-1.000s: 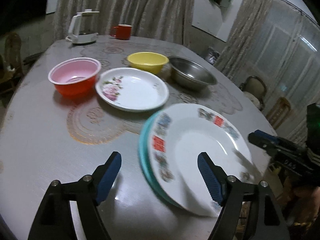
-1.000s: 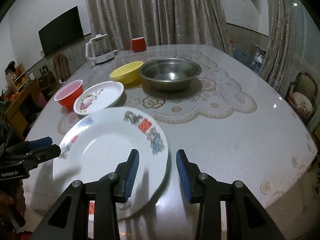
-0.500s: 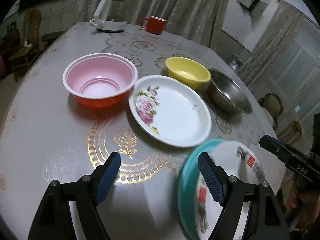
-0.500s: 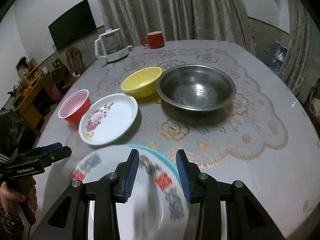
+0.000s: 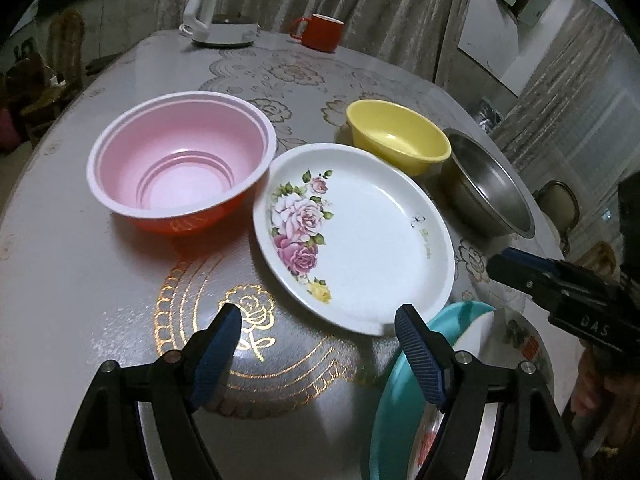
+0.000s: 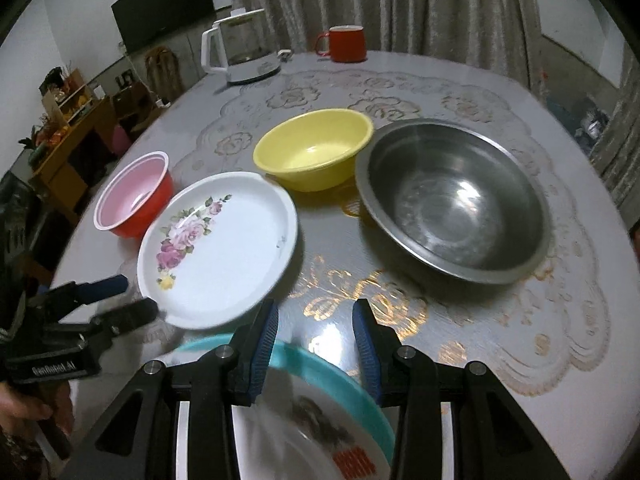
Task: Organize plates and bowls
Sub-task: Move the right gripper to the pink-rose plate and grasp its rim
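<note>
Right gripper (image 6: 314, 344): jaws set narrow, part open. Rim of the teal plate (image 6: 352, 390) runs between them, a white printed plate (image 6: 304, 432) stacked on it; whether the pads press on the rim cannot be told.

Left gripper (image 5: 318, 354): jaws wide apart, nothing between but bare tabletop (image 5: 80, 272). Right finger overlaps the teal plate's edge (image 5: 390, 404) in that view; contact unclear.

Outward in the right wrist view: rose plate (image 6: 224, 248) at 11 o'clock, its near rim just beside the teal plate. Red bowl with pink inside (image 6: 134, 194) at 10 o'clock, close to the rose plate. Yellow bowl (image 6: 314, 148) at 12, steel bowl (image 6: 452, 200) at 1, the two touching or nearly. Kettle (image 6: 240, 48) and red mug (image 6: 344, 44) at the far edge.
</note>
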`<state>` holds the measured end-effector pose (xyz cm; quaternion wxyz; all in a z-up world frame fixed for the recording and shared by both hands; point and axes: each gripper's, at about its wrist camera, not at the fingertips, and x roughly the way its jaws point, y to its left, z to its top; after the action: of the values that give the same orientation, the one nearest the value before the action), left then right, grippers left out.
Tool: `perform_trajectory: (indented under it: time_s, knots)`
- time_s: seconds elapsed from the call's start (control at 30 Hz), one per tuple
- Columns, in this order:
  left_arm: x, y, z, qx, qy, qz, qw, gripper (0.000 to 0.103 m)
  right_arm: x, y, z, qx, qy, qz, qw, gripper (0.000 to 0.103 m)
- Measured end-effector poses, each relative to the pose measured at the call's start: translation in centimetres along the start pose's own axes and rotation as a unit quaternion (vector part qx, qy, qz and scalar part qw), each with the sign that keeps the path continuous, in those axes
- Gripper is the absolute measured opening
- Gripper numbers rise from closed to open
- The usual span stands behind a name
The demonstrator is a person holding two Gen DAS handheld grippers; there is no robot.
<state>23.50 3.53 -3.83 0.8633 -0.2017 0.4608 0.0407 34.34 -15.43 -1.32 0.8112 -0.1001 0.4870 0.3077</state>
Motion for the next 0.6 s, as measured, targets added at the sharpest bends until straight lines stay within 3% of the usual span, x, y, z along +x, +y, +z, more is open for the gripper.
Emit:
perform_trajectory:
  time_s: [0.33,0.6]
  knots:
    - [1.1,0.2,1.0,0.000,0.003,-0.009,1.0000,0.078,2.6,-0.1,2.0,0.005,0.017,0.024,1.000,0.038]
    - [1.2,0.7,1.3,0.003,-0.002,-0.034,0.9994,0.066,4.5,-0.1,2.5,0.020,0.035,0.065,0.997,0.034]
